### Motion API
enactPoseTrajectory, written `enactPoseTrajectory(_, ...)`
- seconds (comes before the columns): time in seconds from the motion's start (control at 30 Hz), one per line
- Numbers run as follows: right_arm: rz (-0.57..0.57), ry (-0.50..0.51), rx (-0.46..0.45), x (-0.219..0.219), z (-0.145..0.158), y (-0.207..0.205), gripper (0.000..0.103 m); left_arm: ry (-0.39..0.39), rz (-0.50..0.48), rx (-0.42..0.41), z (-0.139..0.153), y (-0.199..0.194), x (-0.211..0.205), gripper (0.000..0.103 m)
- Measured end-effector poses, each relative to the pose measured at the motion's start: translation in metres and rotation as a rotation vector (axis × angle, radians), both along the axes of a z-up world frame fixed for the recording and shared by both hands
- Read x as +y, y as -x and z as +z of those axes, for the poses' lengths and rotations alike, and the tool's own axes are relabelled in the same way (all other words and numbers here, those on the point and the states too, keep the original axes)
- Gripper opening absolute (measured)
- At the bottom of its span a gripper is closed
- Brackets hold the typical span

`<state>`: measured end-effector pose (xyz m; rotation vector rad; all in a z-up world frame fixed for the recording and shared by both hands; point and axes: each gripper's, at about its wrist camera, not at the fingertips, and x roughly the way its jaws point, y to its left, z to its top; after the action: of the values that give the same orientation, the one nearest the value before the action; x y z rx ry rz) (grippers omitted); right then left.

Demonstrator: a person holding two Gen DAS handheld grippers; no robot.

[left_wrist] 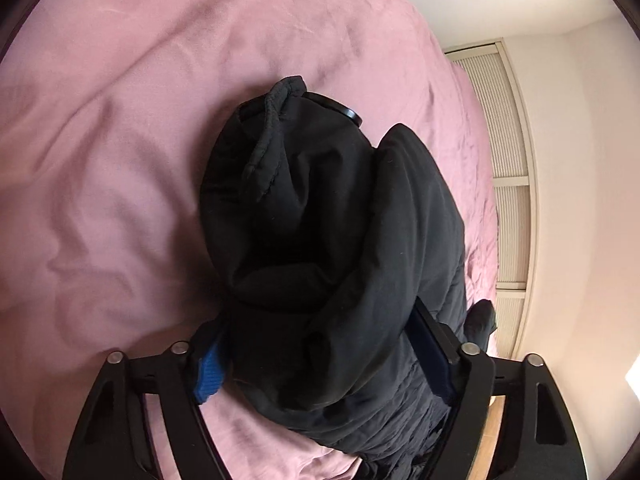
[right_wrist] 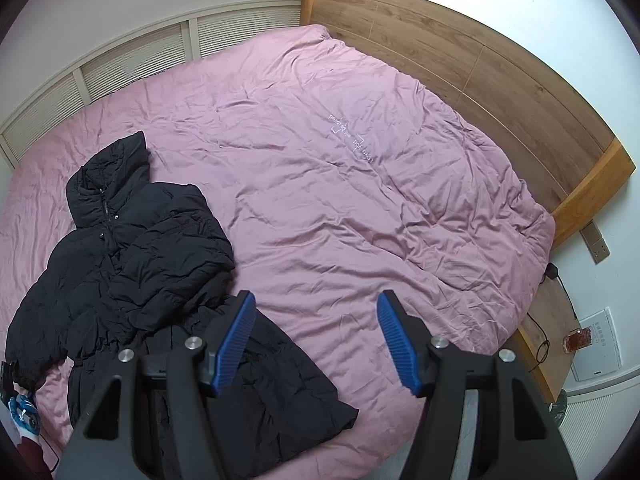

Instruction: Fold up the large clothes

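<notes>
Right between the fingers of the left gripper [left_wrist: 320, 360] sits a thick roll of sleeve from the black padded coat [right_wrist: 132, 264], the blue pads bracketing the bundle on both sides; they look pressed into the fabric, so I read this gripper as clamped on the sleeve, though the dark cloth hides the contact line on the far pad. Just ahead of its fingertips the sleeve ends in a ribbed cuff [left_wrist: 276, 120] that stands up off the pink duvet [left_wrist: 120, 160]. The coat looks puffy, soft and fairly light for its bulk, with a smooth shell that I judge to be slippery (a shallow pinch would likely slide off the filling), so a deep hold across a seam, the cuff or the waist gather seems the surest place to take it. The right gripper [right_wrist: 316, 340] hangs with its jaws apart and nothing between them, above the duvet, with the coat's hem [right_wrist: 280, 392] just beneath and to the left of its near finger. Further out from that gripper, to its left, the coat's body lies flat on the bed with one sleeve already folded across the chest and the hood [right_wrist: 108, 172] beyond. Farthest off is the wooden headboard [right_wrist: 460, 64]. No containers are in play; a small glass on the bedside shelf is too small to read.
</notes>
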<state>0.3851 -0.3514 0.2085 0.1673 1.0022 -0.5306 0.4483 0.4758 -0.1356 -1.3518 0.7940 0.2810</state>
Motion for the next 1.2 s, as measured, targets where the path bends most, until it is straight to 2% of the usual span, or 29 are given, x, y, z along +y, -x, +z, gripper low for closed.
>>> enactPoseTrajectory(0.07,-0.002,0.001,-0.008,-0.001,0.006,0.000,0.062,0.019,-0.001,-0.019,0.002,-0.001,0.001,0.057)
enactPoseTrajectory(0.13,-0.003,-0.003,-0.022,-0.004,0.010,0.000,0.062,0.029,-0.007,-0.036,0.006,-0.001,0.001,0.038)
enactPoseTrajectory(0.2,0.001,0.000,-0.032,-0.004,0.015,0.000,0.062,0.037,-0.003,-0.058,0.008,0.000,0.002,0.025)
enactPoseTrajectory(0.23,0.005,0.001,-0.036,-0.004,0.016,0.000,0.062,0.041,-0.001,-0.072,0.012,0.001,0.002,0.020)
enactPoseTrajectory(0.33,0.013,-0.006,-0.048,-0.004,0.018,0.000,0.062,0.025,-0.015,-0.096,0.024,0.004,-0.001,0.014)
enactPoseTrajectory(0.57,0.010,-0.028,-0.064,-0.004,0.014,0.008,0.062,-0.081,-0.098,-0.158,0.074,-0.004,-0.018,0.011)
enactPoseTrajectory(0.73,-0.006,-0.040,-0.079,-0.008,0.015,0.018,0.062,-0.143,-0.171,-0.256,0.121,-0.012,-0.040,0.011)
enactPoseTrajectory(1.0,-0.024,-0.054,-0.101,-0.012,0.015,0.031,0.062,-0.196,-0.331,-0.401,0.180,-0.035,-0.101,0.011)
enactPoseTrajectory(1.2,-0.046,-0.078,-0.109,-0.021,0.007,0.039,0.062,-0.243,-0.474,-0.435,0.203,-0.048,-0.157,0.010)
